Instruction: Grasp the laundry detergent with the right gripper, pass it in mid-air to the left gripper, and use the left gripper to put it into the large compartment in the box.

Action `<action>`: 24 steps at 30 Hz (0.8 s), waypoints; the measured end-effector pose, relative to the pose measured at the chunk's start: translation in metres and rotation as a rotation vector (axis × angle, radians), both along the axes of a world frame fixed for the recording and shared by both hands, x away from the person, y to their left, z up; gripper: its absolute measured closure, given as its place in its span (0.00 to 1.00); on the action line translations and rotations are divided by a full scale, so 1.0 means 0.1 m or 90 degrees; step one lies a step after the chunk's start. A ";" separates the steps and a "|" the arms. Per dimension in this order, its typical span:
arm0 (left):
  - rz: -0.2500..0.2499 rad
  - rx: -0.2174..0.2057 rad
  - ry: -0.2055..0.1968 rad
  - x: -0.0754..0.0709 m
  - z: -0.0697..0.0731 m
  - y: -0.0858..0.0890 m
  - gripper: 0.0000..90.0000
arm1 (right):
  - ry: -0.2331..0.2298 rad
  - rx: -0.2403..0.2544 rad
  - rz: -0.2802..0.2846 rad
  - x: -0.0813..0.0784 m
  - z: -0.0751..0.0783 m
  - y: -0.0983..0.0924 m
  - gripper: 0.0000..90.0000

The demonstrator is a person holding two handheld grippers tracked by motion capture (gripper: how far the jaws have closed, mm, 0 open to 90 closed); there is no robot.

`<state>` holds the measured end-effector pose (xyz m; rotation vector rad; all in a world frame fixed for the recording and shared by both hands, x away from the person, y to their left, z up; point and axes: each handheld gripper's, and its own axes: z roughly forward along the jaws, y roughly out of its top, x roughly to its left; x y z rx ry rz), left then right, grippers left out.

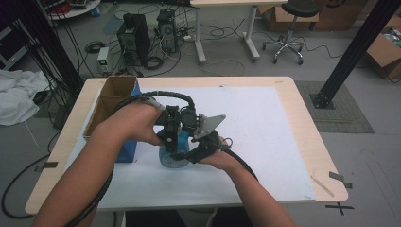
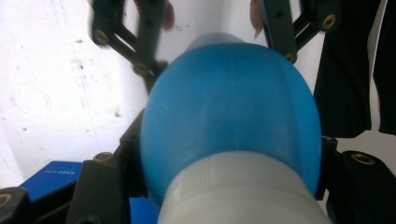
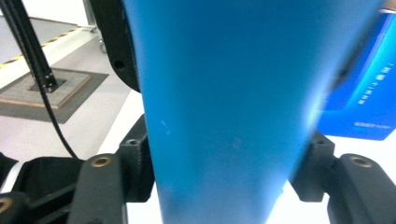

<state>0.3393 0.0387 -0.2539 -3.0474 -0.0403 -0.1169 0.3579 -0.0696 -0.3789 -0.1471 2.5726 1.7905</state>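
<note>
My left tongs (image 1: 171, 126) clamp the smooth, rounded blue plastic bottle (image 1: 173, 150) at frame centre on the white mat (image 1: 265, 137); my right tongs (image 1: 187, 153) hug its glossy tapered body.

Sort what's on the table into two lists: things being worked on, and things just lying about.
In use:
- blue bottle, with its white collar
- left tool, clamped on the bottle
- right tool, jaws around the bottle

Lying about:
- open cardboard box
- blue carton beside it
- white mat
</note>
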 end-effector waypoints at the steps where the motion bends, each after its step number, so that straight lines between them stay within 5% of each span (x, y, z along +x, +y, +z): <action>1: 0.000 0.001 0.001 0.00 0.00 0.00 0.43 | 0.004 -0.003 -0.007 0.01 0.01 -0.03 0.38; 14: 0.005 -0.006 0.005 0.05 0.06 0.00 0.43 | 0.009 -0.029 -0.016 0.00 0.07 -0.13 0.21; 24: 0.035 0.000 0.011 0.11 0.16 0.12 0.43 | 0.007 -0.126 -0.022 0.01 0.20 -0.25 0.04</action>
